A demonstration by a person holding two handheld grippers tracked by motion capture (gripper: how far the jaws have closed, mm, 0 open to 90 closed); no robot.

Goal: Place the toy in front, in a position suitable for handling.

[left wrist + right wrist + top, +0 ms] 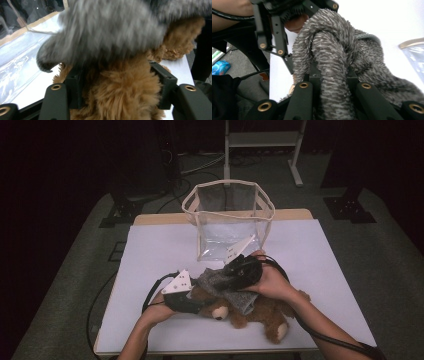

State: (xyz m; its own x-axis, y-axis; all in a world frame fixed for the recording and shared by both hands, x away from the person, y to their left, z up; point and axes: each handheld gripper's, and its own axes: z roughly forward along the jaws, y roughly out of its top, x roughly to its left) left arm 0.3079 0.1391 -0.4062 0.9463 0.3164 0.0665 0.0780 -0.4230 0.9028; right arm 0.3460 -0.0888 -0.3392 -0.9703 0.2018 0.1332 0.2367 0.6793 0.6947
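Teddy bear (pixel 260 312) lies on its back on the white counter (pixel 165 250), just under both claws, with a grey fuzzy garment (pixel 225 287) bunched over its head and chest. In the high view the left claw (pixel 192 295) sits low against the bear's head end, the left hand (pixel 160 307) flat and reaching in from the near edge. The right claw (pixel 235 272) is just above and beyond it, the right hand (pixel 272 282) arched over the bear's body with the wrist bent down. A clear bag (pixel 227 220) with a tan rim stands open beyond the right claw.

In the left gripper view the left claw (pixel 120 85) pinches a wad of brown fur between its jaws, the grey garment (pixel 107 30) hanging blurred directly above them.

In the right gripper view the right claw (pixel 332 82) is clamped on a thick fold of the garment (pixel 332 50), with the left claw (pixel 278 25) close ahead and to the left.

The step in hand looks like working the garment along the bear while the left claw anchors it. Next the right claw likely needs to draw the fold steadily without dragging the bear, whichever way the garment is meant to go.
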